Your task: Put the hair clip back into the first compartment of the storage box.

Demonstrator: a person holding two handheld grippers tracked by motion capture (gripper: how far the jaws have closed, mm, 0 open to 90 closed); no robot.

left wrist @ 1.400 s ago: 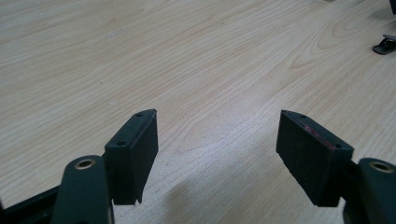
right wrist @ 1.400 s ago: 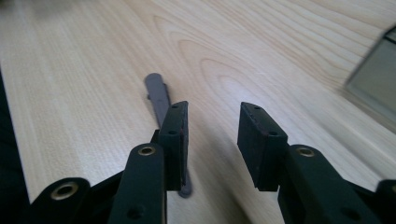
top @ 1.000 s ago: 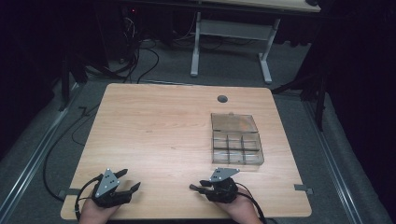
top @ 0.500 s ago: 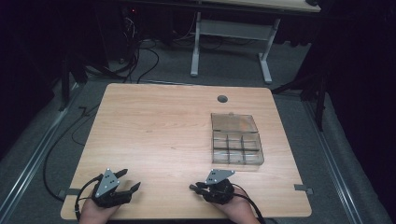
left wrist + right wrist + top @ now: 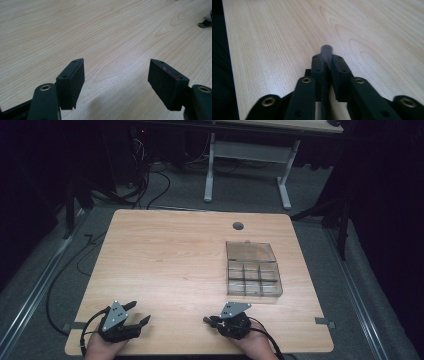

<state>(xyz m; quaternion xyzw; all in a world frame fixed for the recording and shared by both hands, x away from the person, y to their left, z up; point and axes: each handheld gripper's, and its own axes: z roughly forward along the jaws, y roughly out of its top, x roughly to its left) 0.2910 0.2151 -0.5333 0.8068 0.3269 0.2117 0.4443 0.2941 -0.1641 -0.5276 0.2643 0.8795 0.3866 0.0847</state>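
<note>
**A:** How are the two claws seen to stand?

**B:** The left claw (image 5: 116,65) is held wide apart, with nothing but bare table (image 5: 165,255) between its pads. The right claw (image 5: 327,59) is pressed together on a thin grey piece (image 5: 326,50), whose rounded tip sticks out just ahead of the fingertips.

**A:** Can the piece be identified?

**B:** It cannot. Only a narrow, dull, flat-looking sliver is shown, and the rest is hidden between the jaws.

**A:** How is it expected to handle?

**B:** It is judged to be light, since it is carried with no visible sag. It is probably stiff, as the tip is held straight in line with the jaws. Because it is so thin, it may twist or slide if it is gripped by the tip alone. A hold across its flat faces, well back from the end, is thought safest, and that is how it is clamped now.

**A:** What else is placed near?

**B:** A clear compartment box (image 5: 274,292) is seen in the high view, ahead of the right claw and off to its outer side, well apart from the fingertips. Several small cells are shown nearest the claw, with an undivided clear part behind them. Whether that part is a lid or a tray cannot be told. The left claw's fingertips are pointed ahead and inward, toward the right claw's side.
</note>
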